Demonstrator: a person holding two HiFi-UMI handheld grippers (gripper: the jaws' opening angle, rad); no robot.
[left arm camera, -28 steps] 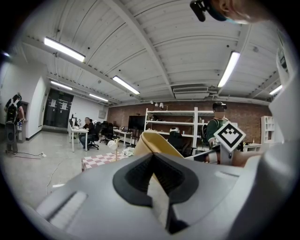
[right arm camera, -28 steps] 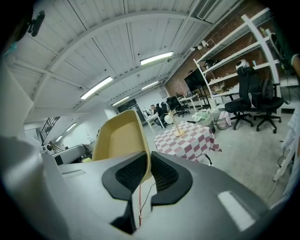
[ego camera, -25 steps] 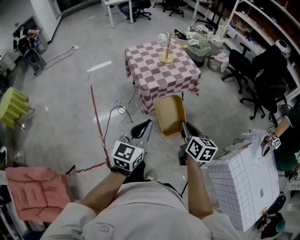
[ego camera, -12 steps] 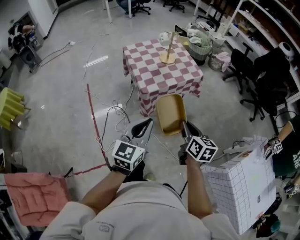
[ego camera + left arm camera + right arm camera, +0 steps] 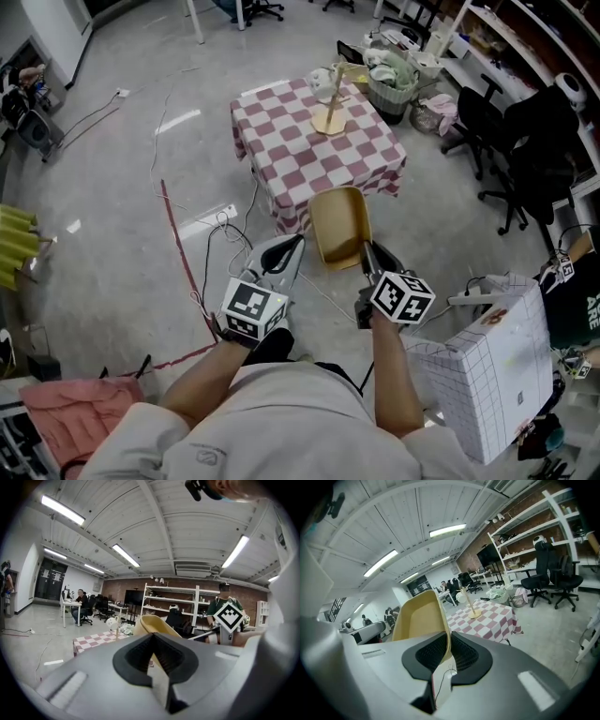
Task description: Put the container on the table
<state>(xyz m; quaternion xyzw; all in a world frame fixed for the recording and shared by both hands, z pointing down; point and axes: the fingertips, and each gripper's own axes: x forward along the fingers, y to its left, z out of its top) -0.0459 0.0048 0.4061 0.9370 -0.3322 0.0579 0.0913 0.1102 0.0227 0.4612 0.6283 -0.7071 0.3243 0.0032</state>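
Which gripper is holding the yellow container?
The right gripper: its jaws are clamped on the rim of the container. The left gripper has nothing between its jaws.

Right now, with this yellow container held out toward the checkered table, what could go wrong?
1. The right gripper pinches the container by one rim edge only, and the left gripper is shut and apart from it, so it may tilt or slip.
2. Cables lie on the floor before the table: a likely trip hazard.
3. A wooden stand sits on the table and could get knocked.
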